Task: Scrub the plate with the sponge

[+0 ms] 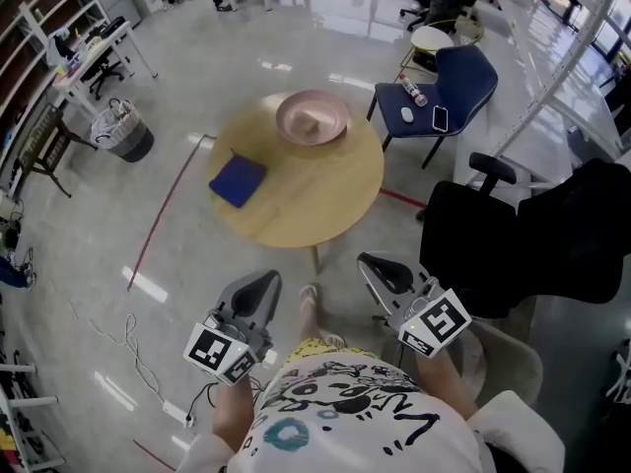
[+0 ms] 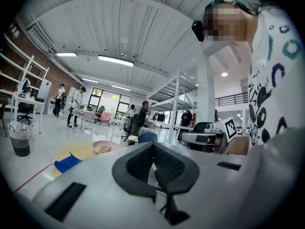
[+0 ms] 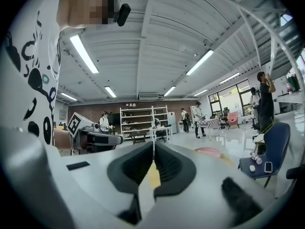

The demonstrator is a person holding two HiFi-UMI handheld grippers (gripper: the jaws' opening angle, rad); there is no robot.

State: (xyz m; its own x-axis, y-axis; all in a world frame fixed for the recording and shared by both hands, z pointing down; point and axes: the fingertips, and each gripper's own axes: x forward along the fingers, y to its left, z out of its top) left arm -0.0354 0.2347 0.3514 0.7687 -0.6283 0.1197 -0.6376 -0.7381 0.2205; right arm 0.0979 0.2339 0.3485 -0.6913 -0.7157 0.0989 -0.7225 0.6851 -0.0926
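My left hand-held gripper (image 1: 261,282) and my right hand-held gripper (image 1: 380,264) were both clenched on nothing. Their ribbed black pads (image 3: 136,168) were pressed together, and I held them level, close to my body.

Ahead, well apart from both, stood the round pale wooden table (image 1: 296,205), smooth-topped. On its near left part lay a flat blue square pad (image 1: 238,180), soft-looking with one corner lifted. I took it for the sponge, though it could have been a cloth. Beyond it, toward the far edge, sat the shallow pink round plate (image 1: 335,131), glossy, with a small beige lump (image 1: 311,123) in its middle that I could not identify.

I judged the risks to lie in those surfaces. The pad was thin and lay flat, so closing jaws could skid over it or catch only a corner, leaving it to flop while scrubbing. The slick plate on slick wood could skate under pressure unless my other gripper steadied its rim. Being near the far edge, it could be pushed off toward the blue padded chair (image 1: 458,77) behind.
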